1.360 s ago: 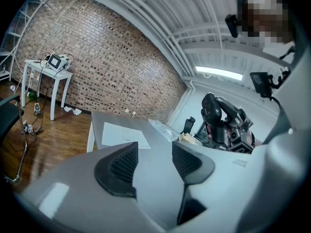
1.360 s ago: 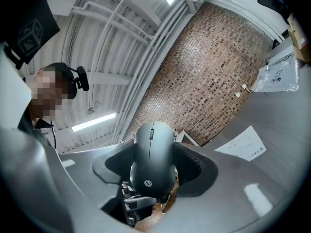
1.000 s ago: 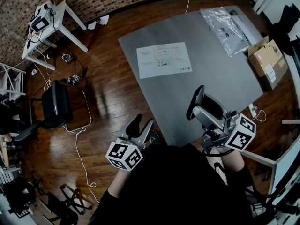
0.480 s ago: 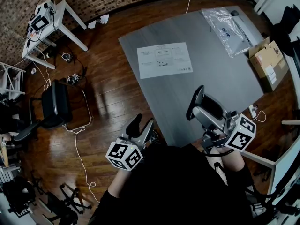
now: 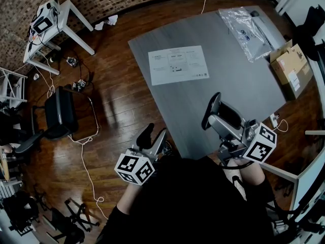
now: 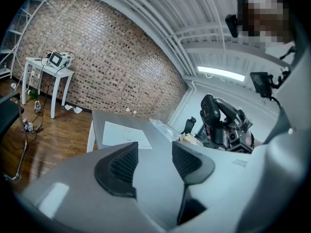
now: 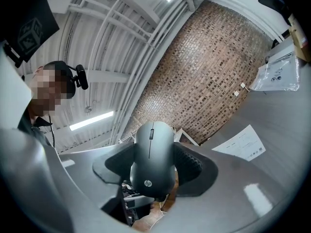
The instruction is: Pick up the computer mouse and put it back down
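A dark computer mouse (image 7: 153,149) sits between the ribbed pads of my right gripper (image 7: 155,165), which is shut on it. In the head view the right gripper (image 5: 219,113) holds the mouse (image 5: 229,116) in the air over the near edge of the grey table (image 5: 228,70). My left gripper (image 5: 152,138) hangs left of the table's near corner, over the wooden floor. Its jaws stand apart with nothing between them in the left gripper view (image 6: 154,161). That view also catches the mouse (image 6: 210,111) held up at the right.
On the table lie a printed paper sheet (image 5: 177,64), a clear plastic bag (image 5: 245,27) at the far right and a cardboard box (image 5: 290,65) at the right edge. A black chair (image 5: 58,113), a white side table (image 5: 56,22) and loose cables stand on the floor at left.
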`<state>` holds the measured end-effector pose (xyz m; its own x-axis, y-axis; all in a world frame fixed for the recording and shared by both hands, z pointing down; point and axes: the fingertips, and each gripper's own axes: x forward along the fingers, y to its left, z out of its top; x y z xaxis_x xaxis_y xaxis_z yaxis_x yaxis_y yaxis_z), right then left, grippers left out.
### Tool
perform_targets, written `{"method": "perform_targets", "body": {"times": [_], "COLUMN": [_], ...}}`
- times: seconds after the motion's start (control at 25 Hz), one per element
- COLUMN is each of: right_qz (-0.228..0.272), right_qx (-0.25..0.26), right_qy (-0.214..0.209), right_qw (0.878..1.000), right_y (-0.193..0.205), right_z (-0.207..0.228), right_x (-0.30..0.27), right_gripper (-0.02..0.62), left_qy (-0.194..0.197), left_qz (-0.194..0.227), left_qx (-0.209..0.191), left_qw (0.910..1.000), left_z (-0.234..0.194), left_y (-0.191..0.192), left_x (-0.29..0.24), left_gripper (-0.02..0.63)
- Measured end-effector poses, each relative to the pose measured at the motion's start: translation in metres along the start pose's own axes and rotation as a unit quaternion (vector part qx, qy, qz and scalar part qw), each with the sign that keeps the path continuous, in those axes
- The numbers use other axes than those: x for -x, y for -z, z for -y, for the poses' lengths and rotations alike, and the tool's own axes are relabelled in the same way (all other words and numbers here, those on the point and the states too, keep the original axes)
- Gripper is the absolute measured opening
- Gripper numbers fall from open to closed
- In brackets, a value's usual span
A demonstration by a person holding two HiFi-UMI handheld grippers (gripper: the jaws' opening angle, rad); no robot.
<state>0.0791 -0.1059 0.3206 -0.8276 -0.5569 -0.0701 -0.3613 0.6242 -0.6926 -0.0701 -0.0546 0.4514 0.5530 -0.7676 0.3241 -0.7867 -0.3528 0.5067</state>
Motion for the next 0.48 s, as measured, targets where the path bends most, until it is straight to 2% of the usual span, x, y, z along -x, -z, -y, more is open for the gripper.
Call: {"method": "perform_targets", "body": {"times": [0.48], "right_qz": [-0.010], "right_qx": [-0.002], "right_qy": [0.003], "right_qw": [1.000], "right_y": [0.0002], "right_z": [0.0090], "right_x": [-0.0073], "right_gripper": [0.262], "left_qy": [-0.003], "left_qz": [-0.003], "left_qx": [0.005], "left_qw": [1.0000], "left_z": [-0.0040], "left_y": [-0.0019], "left_x": [-0.0049], "left_gripper": [0.204]}}
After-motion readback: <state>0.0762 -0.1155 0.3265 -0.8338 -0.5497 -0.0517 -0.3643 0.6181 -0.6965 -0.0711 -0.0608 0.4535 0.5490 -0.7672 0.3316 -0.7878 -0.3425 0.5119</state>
